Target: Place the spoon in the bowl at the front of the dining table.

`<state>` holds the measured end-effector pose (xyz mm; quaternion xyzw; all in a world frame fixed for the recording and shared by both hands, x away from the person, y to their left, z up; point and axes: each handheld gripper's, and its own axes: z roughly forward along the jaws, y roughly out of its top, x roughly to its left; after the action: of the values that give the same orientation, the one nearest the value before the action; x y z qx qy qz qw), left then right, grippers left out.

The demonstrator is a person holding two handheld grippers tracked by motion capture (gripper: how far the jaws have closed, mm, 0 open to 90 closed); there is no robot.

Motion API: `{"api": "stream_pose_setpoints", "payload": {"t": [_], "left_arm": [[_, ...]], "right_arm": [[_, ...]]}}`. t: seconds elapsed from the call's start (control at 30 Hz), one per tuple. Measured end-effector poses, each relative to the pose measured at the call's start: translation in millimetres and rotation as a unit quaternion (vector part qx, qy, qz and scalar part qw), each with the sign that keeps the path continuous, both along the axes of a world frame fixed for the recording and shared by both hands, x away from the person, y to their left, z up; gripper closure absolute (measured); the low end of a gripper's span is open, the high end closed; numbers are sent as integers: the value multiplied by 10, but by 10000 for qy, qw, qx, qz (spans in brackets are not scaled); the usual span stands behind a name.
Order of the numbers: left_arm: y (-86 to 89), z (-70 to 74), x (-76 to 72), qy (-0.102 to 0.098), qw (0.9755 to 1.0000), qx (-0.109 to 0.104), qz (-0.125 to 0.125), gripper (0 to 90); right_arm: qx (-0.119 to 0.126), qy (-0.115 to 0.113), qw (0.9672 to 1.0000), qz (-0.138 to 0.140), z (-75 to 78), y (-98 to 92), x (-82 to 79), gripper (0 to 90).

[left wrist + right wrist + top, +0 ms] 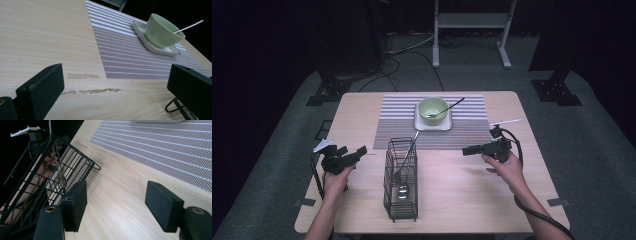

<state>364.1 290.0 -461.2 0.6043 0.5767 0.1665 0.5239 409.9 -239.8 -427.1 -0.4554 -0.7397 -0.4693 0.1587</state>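
From where I stand this looks like table-laying — cutlery going from the wire basket (401, 180) to the green bowl (433, 109). One spoon (447, 108) already leans in the bowl, its handle pointing out toward two o'clock; the bowl sits on a white square dish (432, 123) on the striped placemat (432, 122).

Two pieces remain in the basket, a spoon and what I take to be a fork (404, 165), their handles leaning up toward twelve o'clock. The step in hand, I'd judge, is the reach for one of them.

The right gripper (468, 150) hangs above bare table, jaws spread wide with nothing between them, pointed at the basket, which lies well apart at its nine o'clock in the high view. In the right gripper view the basket sits just beyond the left-hand jaw, around ten o'clock.

The left gripper (360, 151) hovers at the basket's nine o'clock, jaws likewise spread and empty — only table shows between them.

Next the right gripper would need to line up on a slim handle above the rim and pinch it squarely.
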Motion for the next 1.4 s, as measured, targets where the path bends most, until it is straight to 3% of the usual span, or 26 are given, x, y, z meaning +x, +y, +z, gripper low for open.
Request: {"api": "stream_pose_setpoints", "payload": {"t": [0.5, 1.4], "left_arm": [[-6, -5, -3, 8, 10000, 2, -6, 0], [-10, -17, -7, 33, 10000, 11, -23, 0]], "right_arm": [[140, -77, 9999, 29, -23, -68, -192, 329], [103, -153, 9997, 174, -134, -58, -515, 326]]}}
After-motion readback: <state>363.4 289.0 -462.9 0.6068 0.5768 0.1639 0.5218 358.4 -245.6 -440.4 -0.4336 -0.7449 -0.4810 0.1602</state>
